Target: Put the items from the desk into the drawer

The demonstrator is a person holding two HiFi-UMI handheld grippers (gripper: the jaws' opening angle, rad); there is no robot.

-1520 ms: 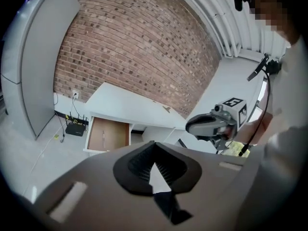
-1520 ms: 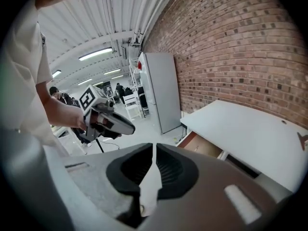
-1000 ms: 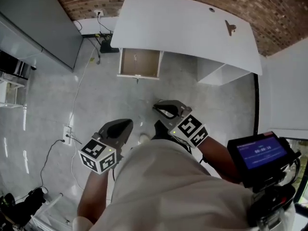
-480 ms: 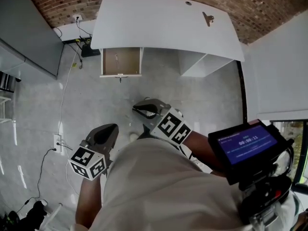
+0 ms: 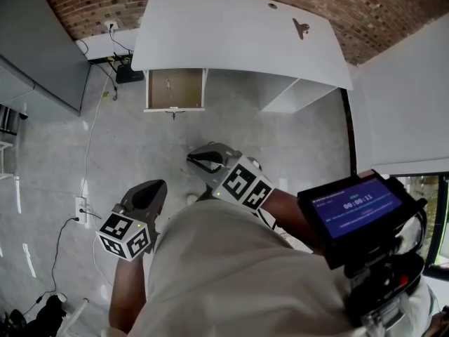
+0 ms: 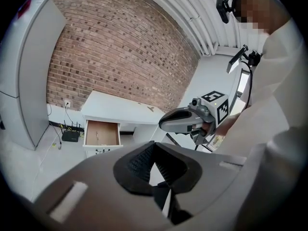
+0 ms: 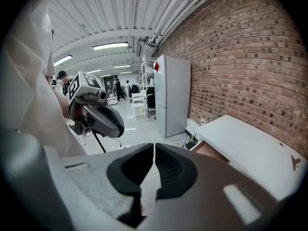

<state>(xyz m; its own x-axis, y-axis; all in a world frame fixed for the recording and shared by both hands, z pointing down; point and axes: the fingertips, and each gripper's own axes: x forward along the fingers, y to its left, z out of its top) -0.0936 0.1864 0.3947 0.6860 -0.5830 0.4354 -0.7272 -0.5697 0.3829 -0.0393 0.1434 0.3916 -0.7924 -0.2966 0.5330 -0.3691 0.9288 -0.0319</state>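
With my left gripper [image 6: 154,160] and right gripper [image 7: 154,165] both closed and empty, the dark clip [image 5: 301,27] lay well ahead on the desk [image 5: 231,37], past the open drawer [image 5: 175,90]; I judged approaching and parting jaws came next.

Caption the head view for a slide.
Left hand-held gripper and right hand-held gripper, both shut, face a white desk with open brown drawer.

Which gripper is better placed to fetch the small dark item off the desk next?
Right, probably. The right gripper sits further forward than the left gripper, and the dark item lies toward the right end of the desk. Both sets of jaws are shut, empty.
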